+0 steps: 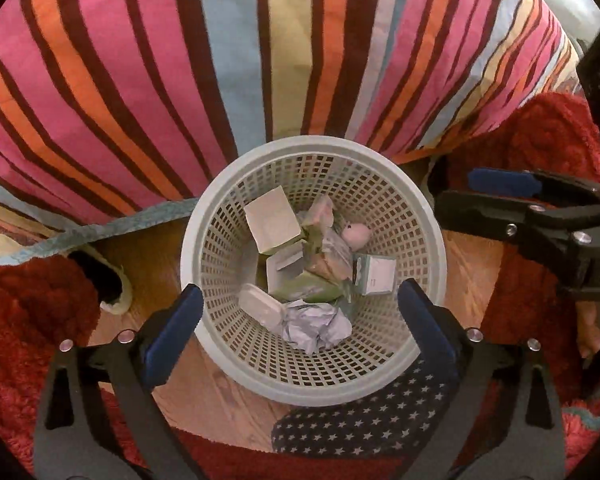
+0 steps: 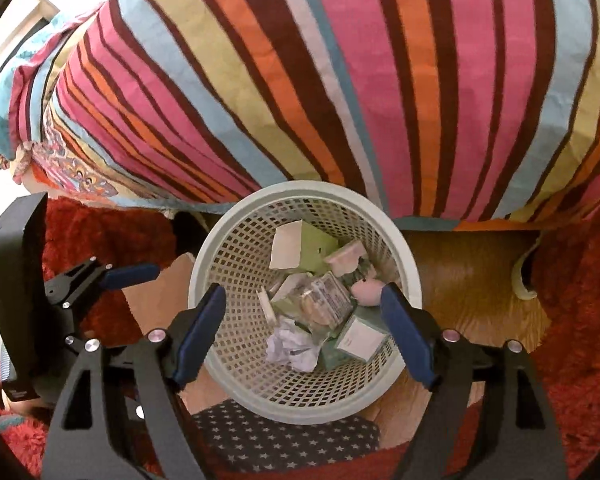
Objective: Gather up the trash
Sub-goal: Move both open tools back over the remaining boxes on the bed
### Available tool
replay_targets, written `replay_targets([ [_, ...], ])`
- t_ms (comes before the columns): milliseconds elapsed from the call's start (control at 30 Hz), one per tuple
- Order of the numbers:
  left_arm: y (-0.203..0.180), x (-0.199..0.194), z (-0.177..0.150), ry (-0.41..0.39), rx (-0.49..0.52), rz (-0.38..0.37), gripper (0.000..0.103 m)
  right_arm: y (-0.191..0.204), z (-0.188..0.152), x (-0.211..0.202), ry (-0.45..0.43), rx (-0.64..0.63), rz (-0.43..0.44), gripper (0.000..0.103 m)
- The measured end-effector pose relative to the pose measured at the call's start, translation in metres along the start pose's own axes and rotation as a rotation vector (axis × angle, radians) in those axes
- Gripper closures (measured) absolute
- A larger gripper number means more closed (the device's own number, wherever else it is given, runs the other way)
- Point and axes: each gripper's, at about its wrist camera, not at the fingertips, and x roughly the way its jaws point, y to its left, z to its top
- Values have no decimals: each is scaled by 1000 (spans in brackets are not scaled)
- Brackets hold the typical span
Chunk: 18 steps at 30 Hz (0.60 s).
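Observation:
A pale mesh waste basket (image 1: 412, 200) stands on the wood floor against the striped bed; it also shows in the right wrist view (image 2: 236, 240). Inside lie small white and green boxes (image 1: 272, 220), a crumpled white paper ball (image 1: 316, 326) (image 2: 290, 346), a pink wad (image 1: 356, 234) (image 2: 366, 292) and clear wrappers. My left gripper (image 1: 300, 332) hangs open and empty above the basket. My right gripper (image 2: 304, 332) is open and empty above it too. In the left wrist view the right gripper (image 1: 496, 192) shows at the right edge. In the right wrist view the left gripper (image 2: 132, 274) shows at the left.
A bed with a striped cover (image 1: 220, 60) (image 2: 380, 80) fills the top of both views. Red shaggy rugs (image 1: 32, 312) (image 2: 580, 300) lie on both sides of the basket. A dark star-patterned cloth (image 1: 364, 420) (image 2: 284, 436) lies in front of it.

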Motion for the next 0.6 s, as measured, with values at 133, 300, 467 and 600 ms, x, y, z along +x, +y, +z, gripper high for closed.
replay_targets([
  [133,7,-10,2,-45,-32,-5,8,-2,0,-5,-18,15,6,27],
  [300,15,-71,21,-227,-41,16,8,3,6,-47,-148,-10,14,27],
  [467,32,-154,84,-438,0,71,8,5,43,-118,-362,-42,14,27],
  [600,42,-191,153,-578,53,162,8,-2,89,-149,-471,-71,-35,27],
])
